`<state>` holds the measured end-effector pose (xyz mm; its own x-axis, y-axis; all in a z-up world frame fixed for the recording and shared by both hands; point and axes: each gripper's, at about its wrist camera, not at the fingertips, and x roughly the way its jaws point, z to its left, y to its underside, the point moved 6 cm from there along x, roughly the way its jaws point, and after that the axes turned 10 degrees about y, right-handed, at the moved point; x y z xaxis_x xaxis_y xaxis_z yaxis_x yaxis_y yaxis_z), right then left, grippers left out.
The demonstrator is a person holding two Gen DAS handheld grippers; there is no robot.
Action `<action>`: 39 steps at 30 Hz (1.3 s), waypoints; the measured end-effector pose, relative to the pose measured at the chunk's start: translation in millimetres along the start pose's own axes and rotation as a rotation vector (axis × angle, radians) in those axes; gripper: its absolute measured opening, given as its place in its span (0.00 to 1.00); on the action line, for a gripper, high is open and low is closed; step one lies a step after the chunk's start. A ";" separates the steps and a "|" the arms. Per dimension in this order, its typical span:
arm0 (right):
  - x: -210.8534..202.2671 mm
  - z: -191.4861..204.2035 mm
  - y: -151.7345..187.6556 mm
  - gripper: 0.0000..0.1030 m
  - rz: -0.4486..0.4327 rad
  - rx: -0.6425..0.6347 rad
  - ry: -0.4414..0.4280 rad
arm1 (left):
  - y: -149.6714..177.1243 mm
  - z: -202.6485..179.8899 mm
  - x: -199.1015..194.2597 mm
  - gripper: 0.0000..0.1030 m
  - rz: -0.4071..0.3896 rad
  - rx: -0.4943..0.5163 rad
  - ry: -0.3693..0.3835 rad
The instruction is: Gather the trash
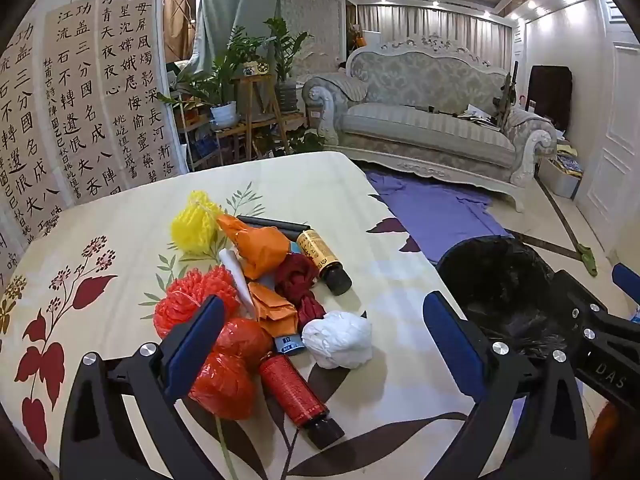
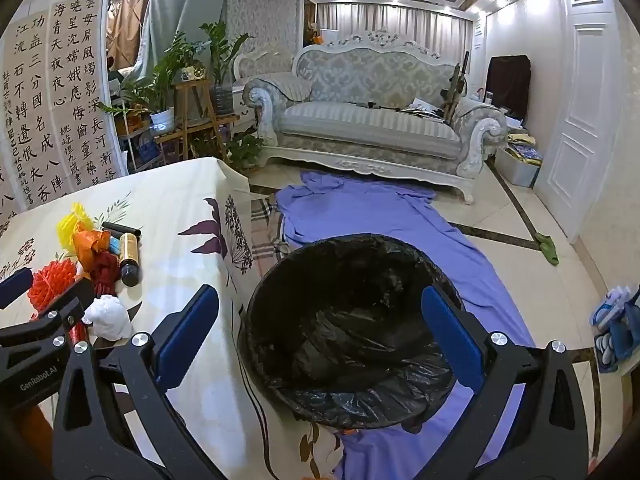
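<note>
Both wide-open, empty grippers are hovering, the left gripper (image 1: 320, 344) over a trash pile (image 1: 256, 300) lying untouched on the bench (image 1: 100, 240) beside the black-lined bin (image 2: 352, 336), the right gripper (image 2: 320, 332) above that seemingly empty bin.

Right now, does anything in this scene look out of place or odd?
Yes: a purple sheet lies crumpled across the floor from the sofa to under the bin. A green rag also lies on the tiles. The trash pile is heaped but stays on the table.
</note>
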<state>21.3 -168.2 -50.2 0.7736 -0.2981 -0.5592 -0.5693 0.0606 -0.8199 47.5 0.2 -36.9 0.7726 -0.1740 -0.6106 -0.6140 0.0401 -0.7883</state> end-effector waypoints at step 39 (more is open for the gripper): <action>10.1 -6.5 6.8 0.96 0.022 0.004 0.014 | 3.8 0.4 11.8 0.94 0.029 -0.023 0.011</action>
<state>23.5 -177.0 -60.6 0.7568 -0.3104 -0.5752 -0.5850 0.0706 -0.8079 54.3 -1.2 -47.1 0.7526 -0.1843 -0.6322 -0.6398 0.0225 -0.7682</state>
